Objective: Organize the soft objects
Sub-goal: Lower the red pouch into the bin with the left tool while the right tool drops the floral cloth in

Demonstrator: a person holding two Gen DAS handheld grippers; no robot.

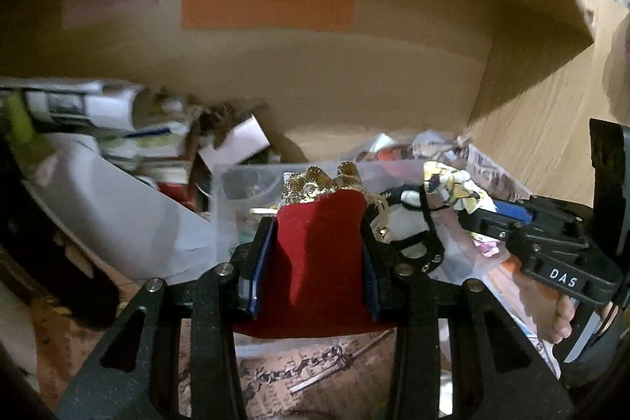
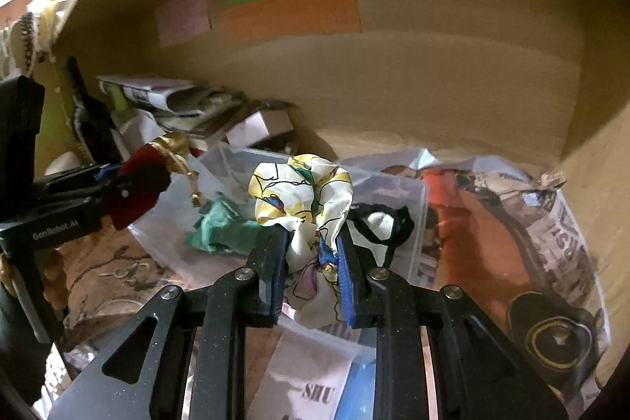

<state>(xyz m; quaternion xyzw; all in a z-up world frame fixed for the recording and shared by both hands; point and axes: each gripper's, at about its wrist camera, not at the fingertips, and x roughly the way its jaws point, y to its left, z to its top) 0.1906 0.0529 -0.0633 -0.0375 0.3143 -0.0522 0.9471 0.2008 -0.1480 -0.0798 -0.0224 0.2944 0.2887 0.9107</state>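
Observation:
My left gripper [image 1: 317, 235] is shut on a red velvet pouch [image 1: 315, 254] with a gold sequin top, held above a clear plastic bin [image 1: 244, 184]. That pouch [image 2: 138, 180] also shows at the left of the right wrist view, in the left gripper [image 2: 118, 180]. My right gripper [image 2: 311, 243] is shut on a crumpled white scarf [image 2: 299, 191] printed in yellow, blue and green; the same scarf [image 1: 453, 185] appears at the right of the left wrist view, in the right gripper [image 1: 478, 209]. A green cloth [image 2: 224, 227] and a black-and-white item [image 2: 380, 223] lie in the clear bin [image 2: 417, 191].
A large cardboard box wall [image 1: 315, 65] with orange, green and pink labels stands behind. Papers and small boxes [image 1: 98, 113] pile at the left. An orange item in a newspaper-print bag [image 2: 492, 243] lies at the right. A patterned cloth [image 2: 118, 282] covers the surface below.

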